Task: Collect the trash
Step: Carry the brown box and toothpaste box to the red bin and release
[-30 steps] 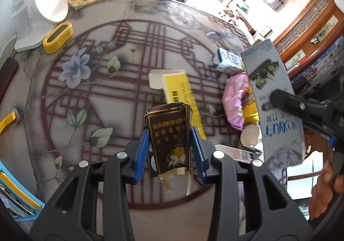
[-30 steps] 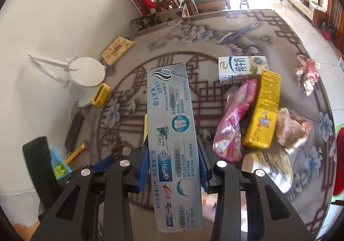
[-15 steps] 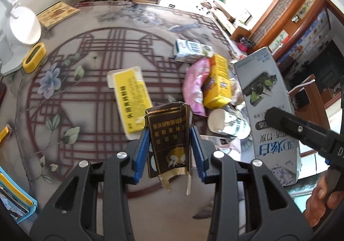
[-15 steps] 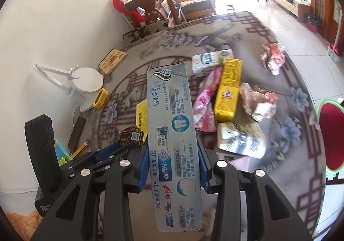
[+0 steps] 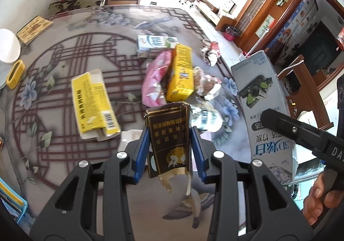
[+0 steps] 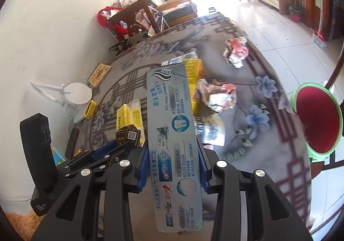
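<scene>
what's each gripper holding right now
left gripper: shut on the brown carton.
right gripper: shut on the toothpaste box.

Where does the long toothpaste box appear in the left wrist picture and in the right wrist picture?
Left wrist view: the toothpaste box stands at the right edge, held by the right gripper.
Right wrist view: the box fills the centre, clamped between the blue pads, its far end toward the table.
Shared landmark: the flattened yellow carton lies on the table, left of the box in both views.
</scene>
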### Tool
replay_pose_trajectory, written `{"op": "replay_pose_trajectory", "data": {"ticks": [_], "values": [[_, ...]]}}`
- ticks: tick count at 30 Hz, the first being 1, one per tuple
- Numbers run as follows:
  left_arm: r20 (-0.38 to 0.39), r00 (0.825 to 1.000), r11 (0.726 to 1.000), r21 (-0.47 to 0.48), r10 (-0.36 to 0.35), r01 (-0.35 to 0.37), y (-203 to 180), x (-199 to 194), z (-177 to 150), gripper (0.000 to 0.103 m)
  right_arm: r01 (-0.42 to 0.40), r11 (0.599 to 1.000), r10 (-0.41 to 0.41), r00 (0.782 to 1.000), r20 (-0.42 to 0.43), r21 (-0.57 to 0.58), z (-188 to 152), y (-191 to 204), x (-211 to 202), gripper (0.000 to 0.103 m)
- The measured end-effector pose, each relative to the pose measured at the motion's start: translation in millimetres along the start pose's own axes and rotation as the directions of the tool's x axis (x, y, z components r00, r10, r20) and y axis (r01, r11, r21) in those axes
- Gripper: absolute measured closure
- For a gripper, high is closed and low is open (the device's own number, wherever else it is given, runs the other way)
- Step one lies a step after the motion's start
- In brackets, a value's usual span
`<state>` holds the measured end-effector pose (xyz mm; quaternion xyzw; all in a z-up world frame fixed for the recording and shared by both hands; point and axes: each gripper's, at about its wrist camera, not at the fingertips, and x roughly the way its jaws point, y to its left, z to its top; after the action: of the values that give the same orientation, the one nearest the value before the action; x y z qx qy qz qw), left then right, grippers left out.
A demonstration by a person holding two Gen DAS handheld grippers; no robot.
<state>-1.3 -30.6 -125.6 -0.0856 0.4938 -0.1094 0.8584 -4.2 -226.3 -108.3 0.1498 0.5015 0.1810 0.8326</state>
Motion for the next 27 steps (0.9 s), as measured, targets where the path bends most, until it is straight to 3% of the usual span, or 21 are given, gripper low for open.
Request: {"op": "replay_pose_trajectory", "data": {"ticks": [14, 27], "values": [[-0.018, 1.0, 0.998, 0.056, -0.026, 0.027, -73, 25, 7, 0.066, 0.023, 0.998, -0.025, 0.999, 0.03, 0.066, 4, -70, -37, 0.066], [-0.052, 0.998, 0.992, 0.122, -0.028, 0.034, -142, 51, 16, 0.066, 0.061, 0.977, -0.075, 0.995, 0.06, 0.202, 9, -171, -71, 0.066]]}}
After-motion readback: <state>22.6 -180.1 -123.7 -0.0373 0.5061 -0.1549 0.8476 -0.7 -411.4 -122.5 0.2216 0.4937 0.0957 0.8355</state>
